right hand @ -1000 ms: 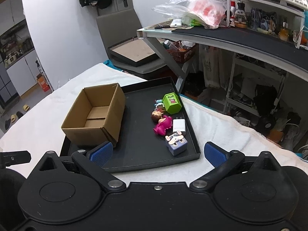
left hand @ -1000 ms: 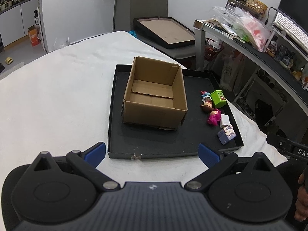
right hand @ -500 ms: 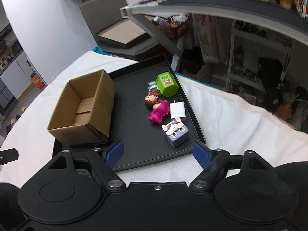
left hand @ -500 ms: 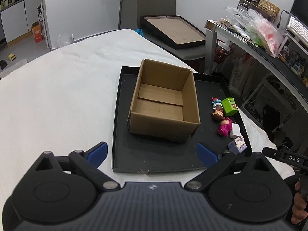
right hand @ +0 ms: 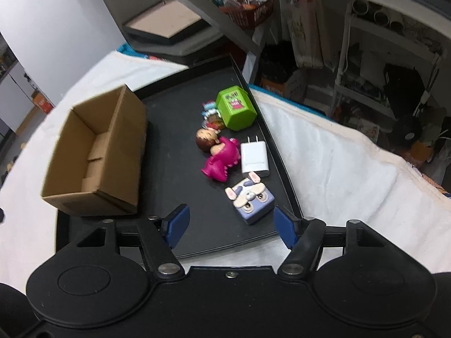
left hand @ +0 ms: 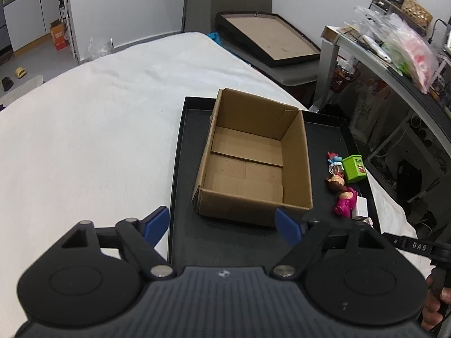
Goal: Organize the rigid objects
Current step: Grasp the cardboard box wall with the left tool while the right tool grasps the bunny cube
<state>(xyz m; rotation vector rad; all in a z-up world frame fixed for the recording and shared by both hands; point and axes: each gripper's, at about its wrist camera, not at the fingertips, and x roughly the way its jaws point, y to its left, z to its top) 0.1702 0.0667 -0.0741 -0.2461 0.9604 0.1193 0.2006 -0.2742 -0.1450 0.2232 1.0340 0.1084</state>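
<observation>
An open, empty cardboard box stands on a black tray. To its right lie small toys in a row: a green cube, a small blue-and-red figure, a brown-haired doll in pink, a white charger and a purple bunny-face cube. My left gripper is open and empty, just before the box's near wall. My right gripper is open and empty, close above the bunny cube.
The tray rests on a white cloth-covered table. A second black tray with a brown base leans on a chair behind. A cluttered desk and shelves stand to the right of the table edge.
Both grippers have moved forward and lower toward the tray. The right gripper has come in close over the bunny cube and the toys; the left has neared the box. Nothing on the tray moved.
</observation>
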